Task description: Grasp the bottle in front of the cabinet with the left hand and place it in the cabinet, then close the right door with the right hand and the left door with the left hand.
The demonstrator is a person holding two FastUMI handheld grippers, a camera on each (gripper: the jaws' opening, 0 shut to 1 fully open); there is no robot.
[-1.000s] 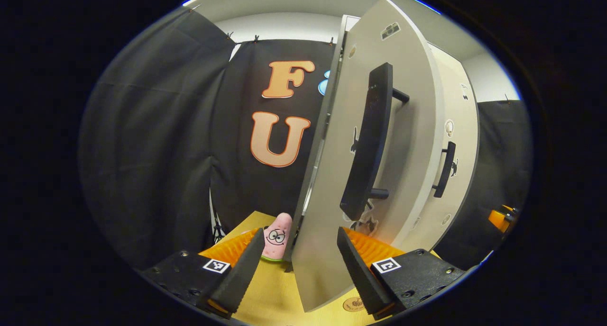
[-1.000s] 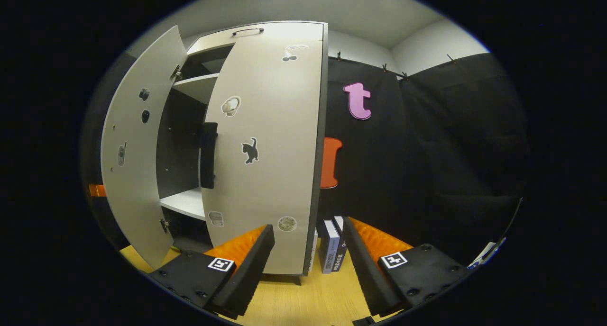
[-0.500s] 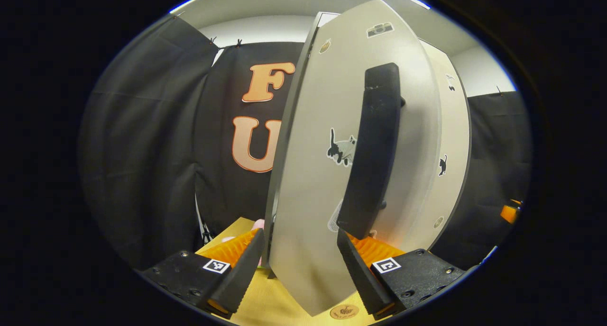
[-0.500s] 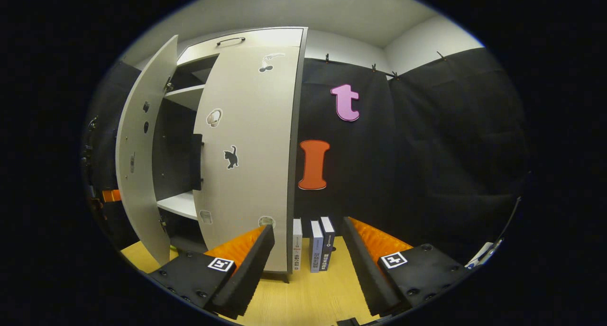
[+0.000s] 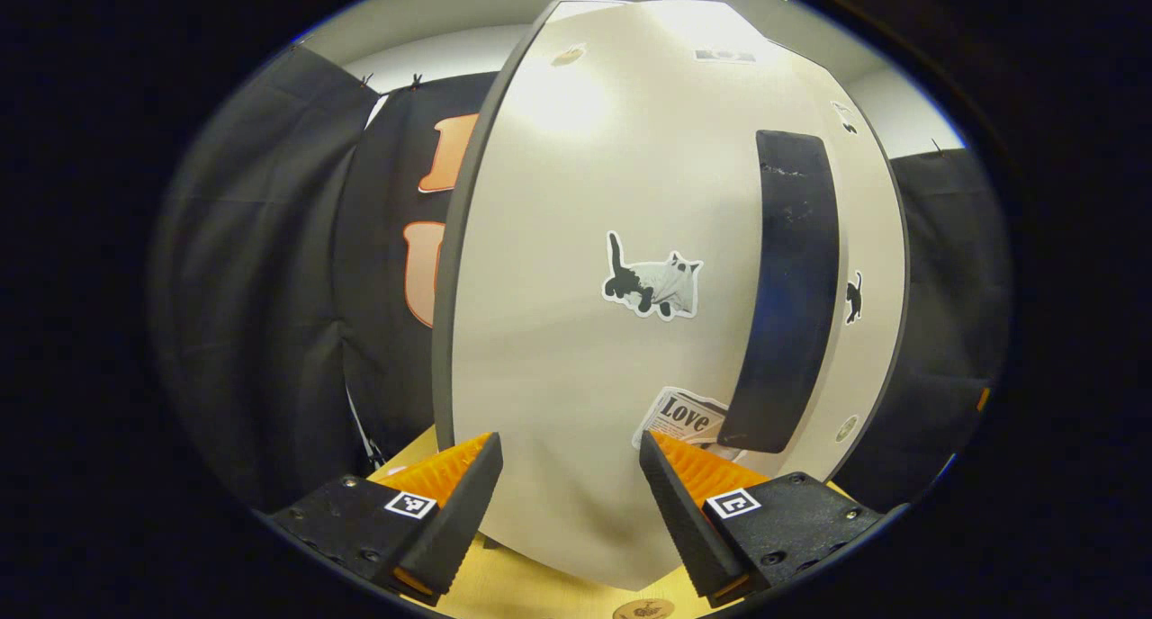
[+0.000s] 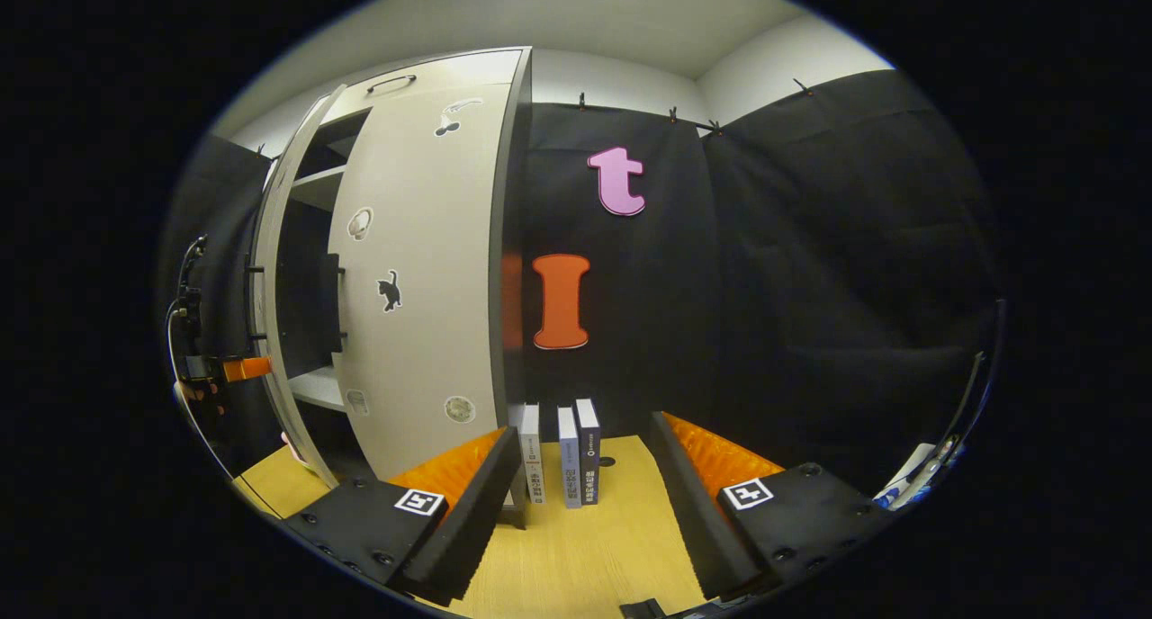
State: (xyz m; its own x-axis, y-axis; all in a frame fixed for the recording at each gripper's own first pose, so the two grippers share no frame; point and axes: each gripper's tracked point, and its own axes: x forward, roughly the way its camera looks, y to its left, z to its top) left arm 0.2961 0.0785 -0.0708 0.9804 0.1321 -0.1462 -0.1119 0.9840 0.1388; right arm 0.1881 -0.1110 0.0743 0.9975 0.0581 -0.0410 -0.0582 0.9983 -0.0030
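Observation:
The pale left door (image 5: 558,286), with a cat sticker and a black handle (image 5: 796,286), stands close in front of my left gripper (image 5: 567,502), which is open with the door face just beyond its fingertips. Past it is the right door (image 5: 868,241). In the right gripper view the cabinet's right door (image 6: 423,277) lies flush with the cabinet. The left door (image 6: 281,331) stands edge-on, with a narrow gap (image 6: 301,268) showing shelves. The doors hide the rest of the inside. My right gripper (image 6: 580,520) is open and holds nothing, off to the cabinet's right.
Three books (image 6: 560,453) stand upright on the wooden table (image 6: 585,556) beside the cabinet's right side. Far left in the right gripper view, a hand holds the other gripper (image 6: 216,367) by the left door. Black cloth walls surround the booth.
The left door has swung far towards shut, and my left gripper has followed its face. The right gripper has drawn back and turned right, bringing the books into fuller view.

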